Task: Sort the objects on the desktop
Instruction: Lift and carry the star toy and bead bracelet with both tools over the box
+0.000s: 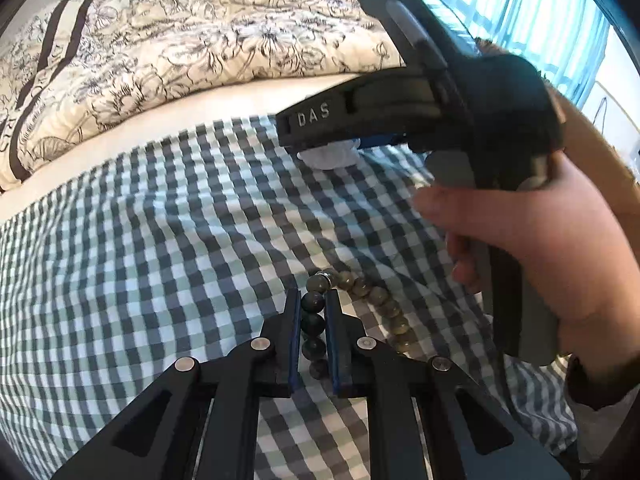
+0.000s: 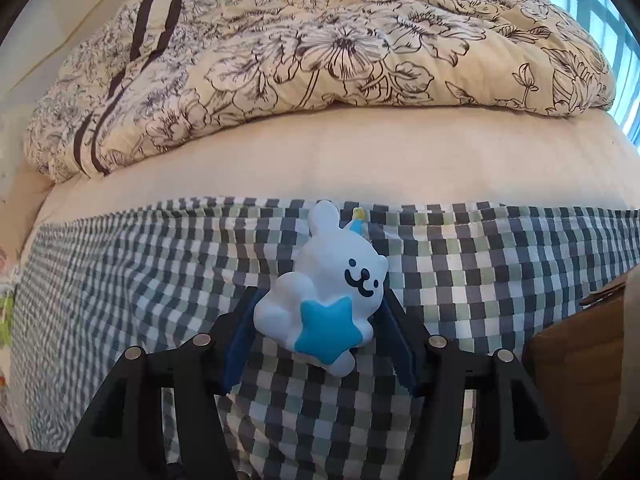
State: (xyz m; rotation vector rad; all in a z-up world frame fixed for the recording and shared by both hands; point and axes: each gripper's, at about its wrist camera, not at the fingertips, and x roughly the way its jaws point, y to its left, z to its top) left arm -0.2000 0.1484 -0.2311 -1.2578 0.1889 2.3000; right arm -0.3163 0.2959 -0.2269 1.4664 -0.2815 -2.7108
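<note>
A bracelet of dark green and olive beads (image 1: 362, 286) lies on the checked cloth (image 1: 160, 240). My left gripper (image 1: 313, 300) is shut on one strand of it, with beads filling the gap between the blue pads; the rest of the bracelet curls off to the right. A white bunny figurine holding a blue star (image 2: 324, 280) sits tilted between the fingers of my right gripper (image 2: 320, 300), which is shut on it just above the cloth. In the left wrist view the right gripper (image 1: 306, 145) hangs at the upper right in a person's hand (image 1: 540, 240), with the figurine (image 1: 330, 158) showing under it.
A floral quilt (image 2: 320, 52) is heaped at the back on a cream sheet (image 2: 360, 160). A cardboard box (image 2: 580, 344) stands at the right edge of the cloth. A bright window with a blue curtain (image 1: 540, 12) is at the far right.
</note>
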